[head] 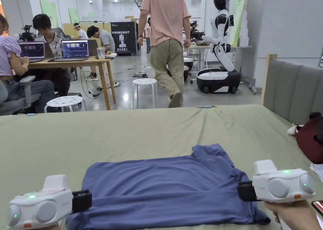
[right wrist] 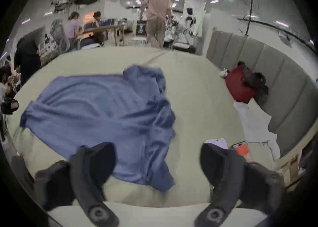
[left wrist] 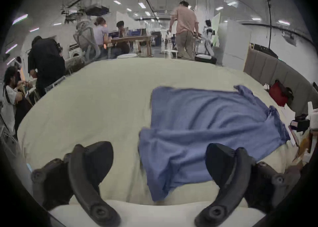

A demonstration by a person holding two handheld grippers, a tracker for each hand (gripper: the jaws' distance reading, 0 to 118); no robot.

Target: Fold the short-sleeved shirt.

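A blue short-sleeved shirt [head: 167, 189] lies spread flat and lightly wrinkled on the pale green bed [head: 126, 133], its sleeves at the right end. My left gripper [head: 82, 201] hovers at the shirt's near left edge. Its jaws stand wide apart above the blue shirt [left wrist: 206, 127] and hold nothing; the left gripper [left wrist: 160, 155] is open. My right gripper [head: 245, 191] sits at the shirt's right side by a sleeve. The right gripper [right wrist: 157, 155] is open too, jaws spread over the hem of the blue shirt [right wrist: 103, 110].
A dark red bag [head: 310, 139] lies at the bed's right edge against the grey padded headboard [head: 293, 89]. Two phones [right wrist: 227, 144] and white paper [right wrist: 254, 124] rest on the bed to the right. A person walks away beyond the bed; others sit at a desk [head: 69, 62].
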